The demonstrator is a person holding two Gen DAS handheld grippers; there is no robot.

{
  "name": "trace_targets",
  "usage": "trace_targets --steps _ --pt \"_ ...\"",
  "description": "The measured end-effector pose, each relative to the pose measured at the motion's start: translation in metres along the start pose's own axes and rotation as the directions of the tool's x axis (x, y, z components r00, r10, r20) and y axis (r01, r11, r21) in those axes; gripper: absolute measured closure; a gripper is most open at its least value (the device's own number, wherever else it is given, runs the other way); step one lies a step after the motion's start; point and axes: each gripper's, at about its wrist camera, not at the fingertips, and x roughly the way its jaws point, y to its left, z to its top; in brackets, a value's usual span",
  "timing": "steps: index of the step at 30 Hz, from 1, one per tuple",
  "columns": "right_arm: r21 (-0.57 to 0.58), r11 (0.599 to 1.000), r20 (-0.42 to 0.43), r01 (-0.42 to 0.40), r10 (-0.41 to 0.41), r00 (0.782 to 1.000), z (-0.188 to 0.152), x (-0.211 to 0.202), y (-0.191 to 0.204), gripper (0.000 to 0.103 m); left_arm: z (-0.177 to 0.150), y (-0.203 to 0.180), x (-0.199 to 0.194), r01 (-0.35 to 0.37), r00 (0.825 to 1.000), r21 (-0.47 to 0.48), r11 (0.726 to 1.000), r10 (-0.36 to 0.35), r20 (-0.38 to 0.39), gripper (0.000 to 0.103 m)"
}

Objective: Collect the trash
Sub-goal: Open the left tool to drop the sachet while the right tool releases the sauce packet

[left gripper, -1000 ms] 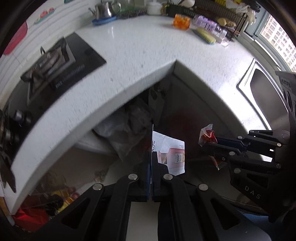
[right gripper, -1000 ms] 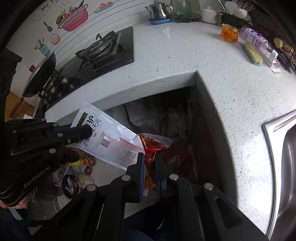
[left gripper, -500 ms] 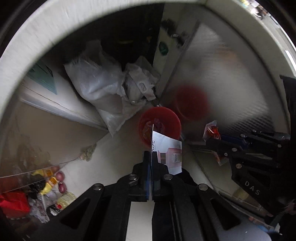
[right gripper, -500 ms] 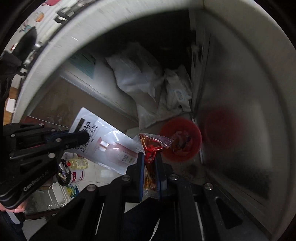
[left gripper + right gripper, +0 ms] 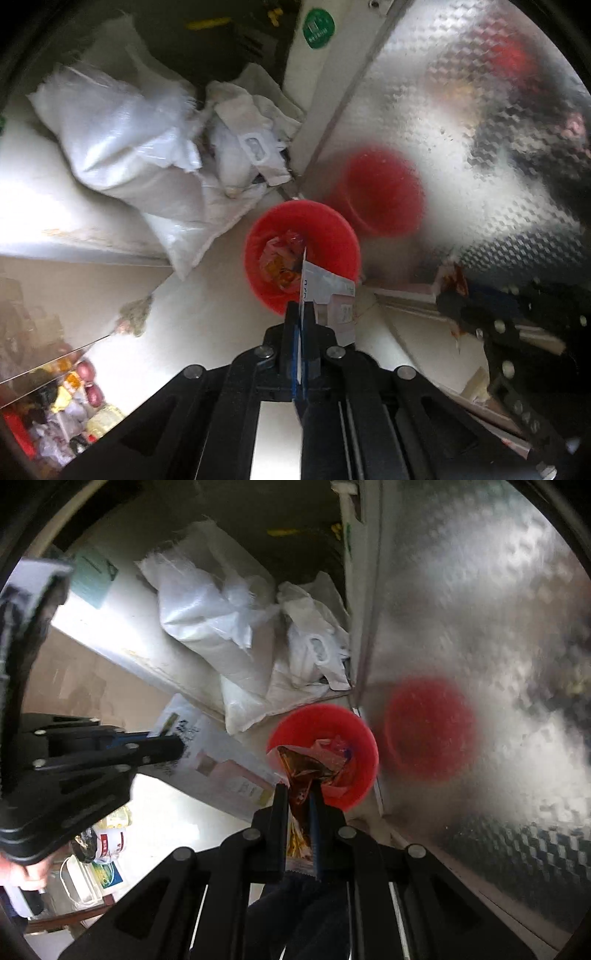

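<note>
the red bin point(image 5: 332, 236) sits on the floor beside a shiny panel point(image 5: 480, 147), wrappers inside. your left gripper point(image 5: 301, 314) points steeply down just above it, clamped on a white pouch point(image 5: 332, 291). your right gripper point(image 5: 298, 797) points down likewise, clamped on a red snack wrapper point(image 5: 303, 768). white sacks point(image 5: 207, 627) lie behind.

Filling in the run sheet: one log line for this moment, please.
left tongs: shut on white pouch | right tongs: shut on red wrapper | both above red bin
</note>
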Motion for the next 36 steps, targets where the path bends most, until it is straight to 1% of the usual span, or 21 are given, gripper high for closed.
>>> trace_targets --steps 2,4,5,6,7,9,10,11,13,15,17,19,20,22,23,24,26,28,29,34,36 --pt "0.014 1.0 -0.003 0.006 -0.006 1.0 -0.003 0.001 -0.006 0.094 0.006 -0.003 0.015 0.006 1.0 0.015 1.0 -0.006 -0.005 0.1" --pt "0.025 1.0 -0.006 0.014 -0.014 1.0 -0.007 0.002 -0.011 0.094 0.01 -0.007 0.028 -0.022 1.0 0.033 0.999 0.022 -0.018 0.085" --pt "0.033 0.999 -0.009 0.013 -0.012 1.0 -0.009 0.001 -0.014 0.093 0.012 -0.009 0.031 -0.037 0.999 0.047 0.998 0.039 -0.027 0.072" --pt "0.038 0.999 -0.017 0.01 -0.01 1.0 -0.011 0.003 -0.016 0.093 0.013 -0.011 0.033 -0.058 0.997 0.064 0.996 0.061 -0.037 0.063" --pt "0.038 0.999 -0.026 0.012 -0.011 1.0 -0.012 0.004 -0.018 0.094 0.013 -0.014 0.032 -0.072 0.997 0.077 0.994 0.075 -0.032 0.059" --pt "0.039 0.999 -0.03 0.01 -0.009 0.999 -0.013 0.004 -0.021 0.094 0.012 -0.014 0.026 -0.081 0.996 0.08 0.993 0.084 -0.024 0.039" --pt "0.043 0.999 -0.031 0.007 -0.005 1.0 -0.014 0.004 -0.022 0.094 0.011 -0.013 0.024 -0.076 0.997 0.079 0.994 0.079 -0.026 0.037" --pt "0.048 0.999 -0.031 0.004 -0.003 1.0 -0.013 0.003 -0.023 0.094 0.01 -0.012 0.021 -0.07 0.997 0.082 0.994 0.072 -0.029 0.036" --pt "0.057 0.998 -0.029 -0.001 0.002 1.0 -0.012 0.003 -0.025 0.094 0.007 -0.009 0.019 -0.083 0.996 0.082 0.993 0.087 -0.036 0.036" --pt "0.056 0.998 -0.033 -0.007 0.009 0.999 -0.01 0.006 -0.024 0.094 0.004 -0.005 0.016 -0.089 0.995 0.067 0.994 0.092 -0.044 0.037" --pt "0.047 0.999 -0.038 -0.012 0.014 0.999 -0.009 0.005 -0.023 0.093 -0.001 0.002 0.011 -0.077 0.996 0.034 0.996 0.079 -0.049 0.036" --pt "0.037 0.999 -0.045 -0.021 0.023 0.999 -0.007 0.007 -0.022 0.093 -0.005 0.01 0.009 -0.053 0.997 -0.009 0.999 0.052 -0.05 0.031" --pt "0.032 0.999 -0.045 -0.023 0.025 0.999 -0.006 0.008 -0.022 0.093 -0.007 0.016 0.01 -0.045 0.998 -0.039 0.998 0.043 -0.053 0.025" --pt "0.028 0.999 -0.045 -0.033 0.035 0.998 -0.004 0.009 -0.02 0.093 -0.01 0.024 0.012 -0.032 0.999 -0.079 0.996 0.029 -0.046 0.023" --pt "0.027 0.999 -0.049 -0.039 0.04 0.998 -0.003 0.01 -0.019 0.093 -0.012 0.027 0.012 -0.032 0.999 -0.092 0.995 0.028 -0.042 0.018" --pt "0.023 0.999 -0.053 -0.042 0.043 0.998 -0.001 0.013 -0.017 0.093 -0.013 0.029 0.011 -0.031 0.999 -0.099 0.995 0.028 -0.033 0.016" --pt "0.01 0.999 -0.064 -0.051 0.052 0.997 0.002 0.02 -0.013 0.093 -0.016 0.035 0.009 -0.047 0.999 -0.101 0.994 0.046 -0.016 0.013" --pt "-0.002 0.998 -0.064 -0.058 0.058 0.996 0.006 0.026 -0.009 0.093 -0.017 0.038 0.008 -0.073 0.997 -0.101 0.992 0.073 -0.005 0.003" --pt "-0.007 0.998 -0.064 -0.063 0.062 0.996 0.008 0.029 -0.006 0.093 -0.017 0.04 0.008 -0.082 0.997 -0.102 0.991 0.082 0.004 0.0" --pt "-0.042 0.996 -0.091 -0.084 0.08 0.993 0.013 0.043 0.007 0.092 -0.021 0.053 0.006 -0.086 0.996 -0.122 0.989 0.087 0.009 0.0" --pt "-0.056 0.995 -0.095 -0.084 0.079 0.992 0.014 0.047 0.012 0.089 -0.024 0.057 0.005 -0.096 0.995 -0.135 0.986 0.098 0.01 0.0"
